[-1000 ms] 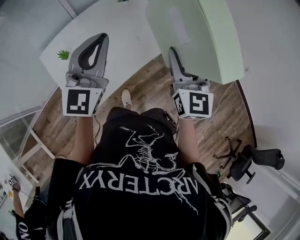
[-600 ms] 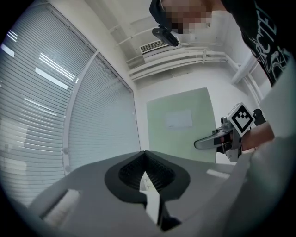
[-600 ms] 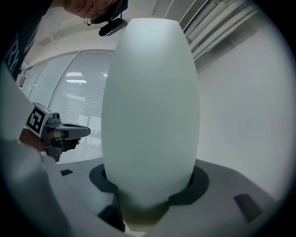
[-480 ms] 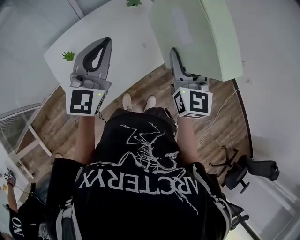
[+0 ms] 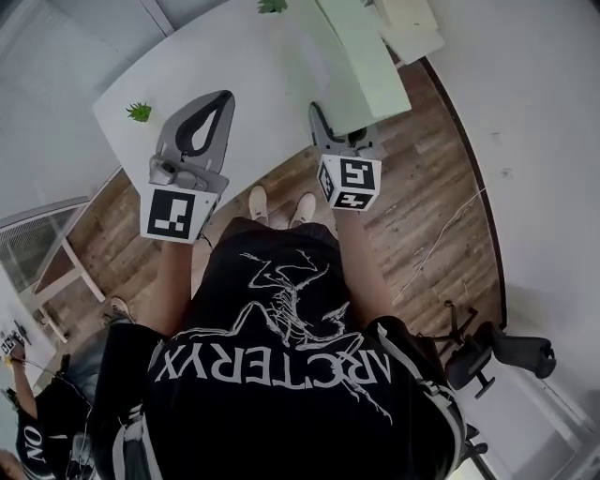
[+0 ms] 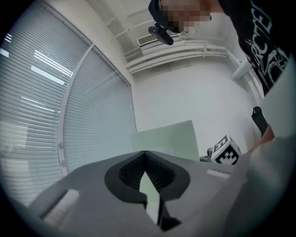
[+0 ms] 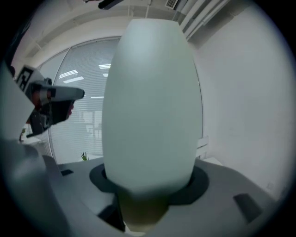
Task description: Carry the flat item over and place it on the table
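Observation:
The flat item is a pale green board (image 5: 354, 54), held upright at its lower edge by my right gripper (image 5: 316, 111), which is shut on it. In the right gripper view the board (image 7: 150, 102) fills the middle and rises out of the right gripper (image 7: 148, 183). The board hangs over the right end of the white table (image 5: 246, 67). My left gripper (image 5: 223, 97) is held up over the table's near edge, its tips touching and nothing between them. In the left gripper view the left gripper (image 6: 144, 153) is shut, with the board (image 6: 169, 141) beyond it.
Two small green plants (image 5: 139, 112) (image 5: 272, 6) stand on the table. Pale boxes (image 5: 412, 23) lie at the top right. A black office chair (image 5: 511, 347) stands on the wood floor (image 5: 431, 187) at the right. Another person (image 5: 37, 422) is at the bottom left.
My right gripper has swung left and forward with the board, which now hangs over the table's end. The left gripper has stayed shut and hardly moved.

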### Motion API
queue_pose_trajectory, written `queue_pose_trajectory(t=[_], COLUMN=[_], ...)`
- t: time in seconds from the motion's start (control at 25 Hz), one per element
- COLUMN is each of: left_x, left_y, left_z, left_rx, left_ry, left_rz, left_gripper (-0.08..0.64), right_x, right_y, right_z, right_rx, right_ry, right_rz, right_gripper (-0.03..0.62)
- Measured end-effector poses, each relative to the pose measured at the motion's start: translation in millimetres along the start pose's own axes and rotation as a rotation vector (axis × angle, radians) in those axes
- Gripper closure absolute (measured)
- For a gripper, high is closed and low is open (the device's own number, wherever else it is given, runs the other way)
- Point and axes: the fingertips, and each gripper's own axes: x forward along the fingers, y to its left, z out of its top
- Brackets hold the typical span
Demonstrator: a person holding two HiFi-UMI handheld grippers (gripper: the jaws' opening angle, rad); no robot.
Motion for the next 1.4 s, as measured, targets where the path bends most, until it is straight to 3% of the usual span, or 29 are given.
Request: queue_pose_trajectory(t=[0.2, 0.36, 0.48, 0.84, 1.04, 1.4], left_x=[2.7, 2.8, 2.7, 9.7, 13.3, 19.0], left_y=[5.1, 10.5, 13.2, 12.9, 10.1, 7.6], left_z=[-20.1, -25.3, -29.3, -31.3, -27.9, -23.5], left_rx=[-0.015, -0.028, -0.023, -0.013, -0.016, -0.034], left_ry=[0.069, 0.088, 0.098, 0.114, 0.104, 0.087], left_rz=[-0.01, 0.0, 0.001, -0.015, -0.013, -0.003], left_gripper=[0.568, 0.568, 0.568, 0.568, 0.568, 0.567], right_x=[39.5, 57.6, 64.5, 80.8, 80.7, 41.5], right_y=[1.5, -2.2, -3.7, -3.2, -0.2, -0.9], right_z=[-60.1, -90.8, -106.9, -129.5, -134.8, -124.9], right_rx=[0.02, -0.012, -0.01, -0.039, -0.04, 0.066], right_ry=[0.057, 0.138, 0.144, 0.103, 0.138, 0.168], right_rz=[-0.016, -0.013, -0.022, 0.002, 0.021, 0.093], right_gripper=[0.333, 0.333, 0.333, 0.327, 0.308, 0.247])
